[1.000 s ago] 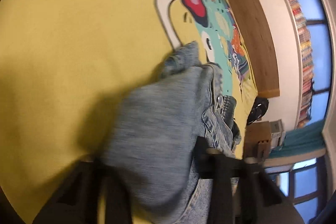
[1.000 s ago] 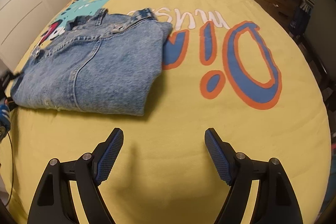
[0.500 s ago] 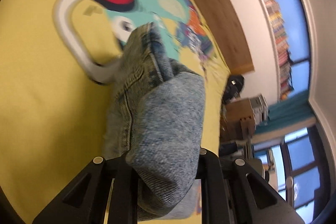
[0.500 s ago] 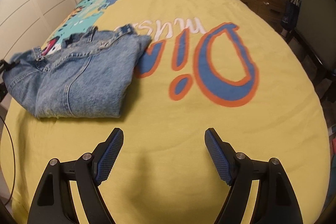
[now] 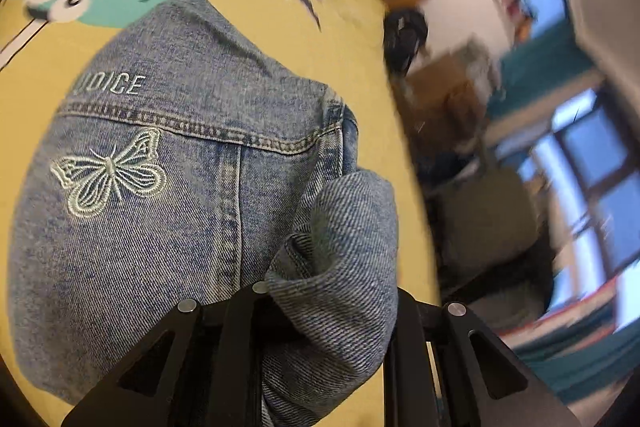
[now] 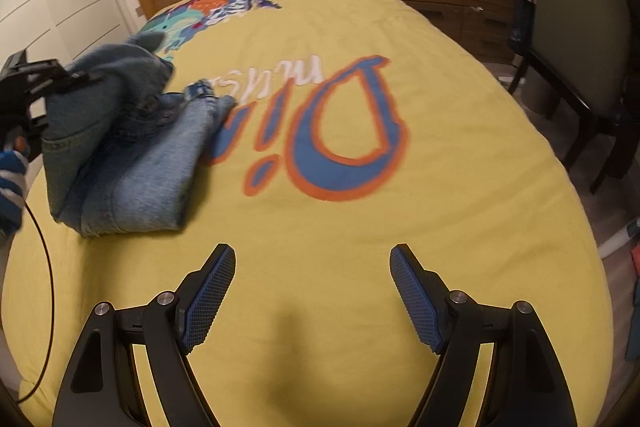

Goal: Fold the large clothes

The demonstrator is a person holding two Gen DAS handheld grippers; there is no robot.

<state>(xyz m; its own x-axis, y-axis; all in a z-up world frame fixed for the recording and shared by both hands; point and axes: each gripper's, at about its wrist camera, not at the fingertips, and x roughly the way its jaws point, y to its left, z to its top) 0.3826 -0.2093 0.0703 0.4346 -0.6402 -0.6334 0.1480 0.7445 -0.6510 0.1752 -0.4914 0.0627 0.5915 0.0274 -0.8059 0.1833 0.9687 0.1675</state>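
A second ago the jeans (image 6: 132,143) lay flat near the bed's (image 6: 360,227) left edge. Now our left tool (image 5: 328,311), clamped on a bunch of denim, has lifted one end up and over the rest, so the butterfly pocket faces its camera. We judge another fold is under way, with the raised half yet to be laid down. Our right tool (image 6: 310,291) hovers over bare yellow cover near the foot edge, fingers apart and holding nothing. We see no containers on the bed.
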